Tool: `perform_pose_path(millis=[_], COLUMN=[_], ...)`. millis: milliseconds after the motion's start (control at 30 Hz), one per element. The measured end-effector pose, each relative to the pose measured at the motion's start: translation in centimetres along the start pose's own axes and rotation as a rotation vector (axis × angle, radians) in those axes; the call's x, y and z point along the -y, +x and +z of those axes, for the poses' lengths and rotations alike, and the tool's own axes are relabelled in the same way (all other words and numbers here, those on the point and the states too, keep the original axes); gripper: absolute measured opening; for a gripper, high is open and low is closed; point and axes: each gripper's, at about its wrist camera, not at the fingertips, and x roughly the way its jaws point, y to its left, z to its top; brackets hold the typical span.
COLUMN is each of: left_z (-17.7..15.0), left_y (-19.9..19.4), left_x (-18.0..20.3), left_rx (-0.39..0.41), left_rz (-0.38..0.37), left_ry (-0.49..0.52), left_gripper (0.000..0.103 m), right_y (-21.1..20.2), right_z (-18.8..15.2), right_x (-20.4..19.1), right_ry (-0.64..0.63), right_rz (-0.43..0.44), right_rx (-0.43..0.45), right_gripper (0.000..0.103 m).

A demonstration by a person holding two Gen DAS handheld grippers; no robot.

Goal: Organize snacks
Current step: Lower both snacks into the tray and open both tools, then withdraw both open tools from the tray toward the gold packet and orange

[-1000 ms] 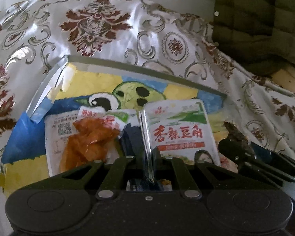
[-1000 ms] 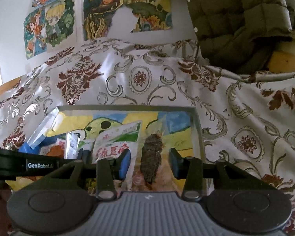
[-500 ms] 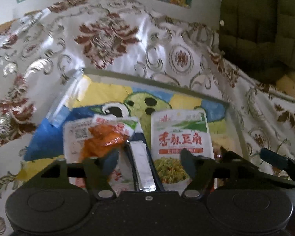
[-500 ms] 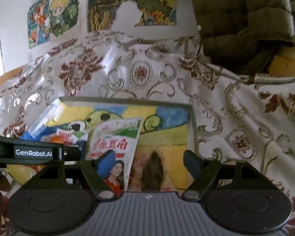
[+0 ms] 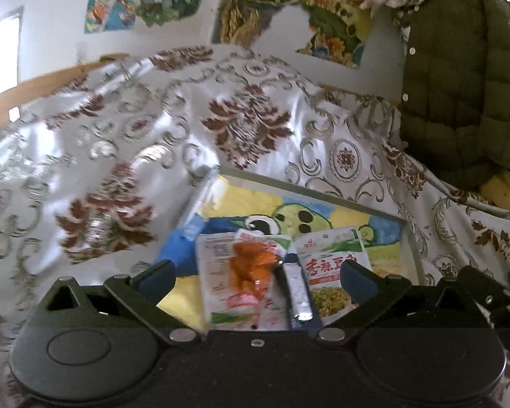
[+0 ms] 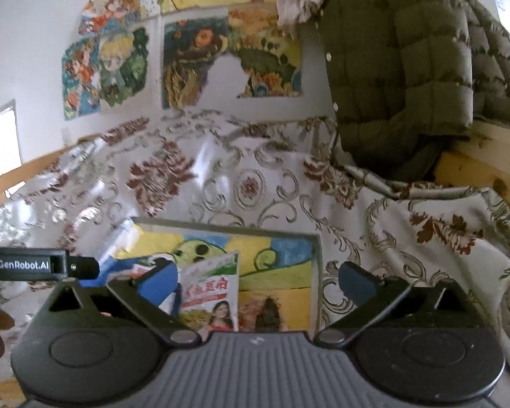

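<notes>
The left tongs [image 5: 256, 273] were seen fully spread, their jaws having just been opening, with nothing pressed between the pads; the snack packets lay below and beyond them in the tray. The right tongs [image 6: 258, 278] were likewise spread wide after just opening, and were empty.

Four snacks were found side by side in the clear tray [image 5: 412, 248]: a white packet with orange pieces [image 5: 244, 272], a narrow silver stick [image 5: 297, 294] just beside it, a green-and-white packet with red lettering [image 5: 333, 265], and a dark snack in a clear wrapper [image 6: 268, 316] at the right end. All were judged light, soft and crinkly, with slick film that could slide between pads. The sealed edges were judged the safest places to be pinched, since the contents could be crushed through the middle. The silver stick was judged stiffer, best taken across its narrow width.

The tray's low walls were noted as edges to be cleared on any lift. Open patterned cloth [image 5: 125, 156] was available to the left and behind; a quilted jacket [image 5: 459, 85] crowded the far right, and the glossy cloth looked uneven.
</notes>
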Motion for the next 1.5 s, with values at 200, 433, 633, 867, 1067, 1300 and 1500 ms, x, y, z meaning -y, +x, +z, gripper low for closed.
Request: perform_pose_path(millis=[200, 433, 633, 867, 1067, 1300, 1500], left_z=[-2.3, -6.2, -8.8, -12.4, -15.5, -16.5, -16.6], left_y=[-5.3, -10.4, -14.1, -16.9, -18.6, -20.8, -21.1], left_x=[-1.3, -2.5, -2.4, -3.9, -5.8, -7.6, -8.1], left_rx=[0.044, 0.057, 0.099, 0.071, 0.070, 0.109, 0.063], left_rz=[0.028, 0.043, 0.061, 0.077, 0.119, 0.150, 0.231], left_ry=[0.039, 0.078, 0.153, 0.067, 0.044, 0.049, 0.266], left_gripper=[0.102, 0.102, 0.102, 0.102, 0.102, 0.102, 0.102], right_y=[-4.5, -9.6, -13.0, -15.8, -17.7, -19.4, -20.2], right_z=[-0.8, -3.0, -4.9, -7.5, -10.1, -11.2, -10.3], right_x=[-1.9, -3.3, -3.9, -4.9, -6.0, -8.3, -10.8], right_ry=[-0.015, -0.008, 0.011, 0.031, 0.050, 0.042, 0.076], right_rz=[0.021, 0.025, 0.012, 0.018, 0.004, -0.046, -0.054], right_rx=[0.020, 0.047, 0.040, -0.009, -0.044, -0.101, -0.170], right_gripper=[0.103, 0.103, 0.103, 0.103, 0.103, 0.103, 0.103])
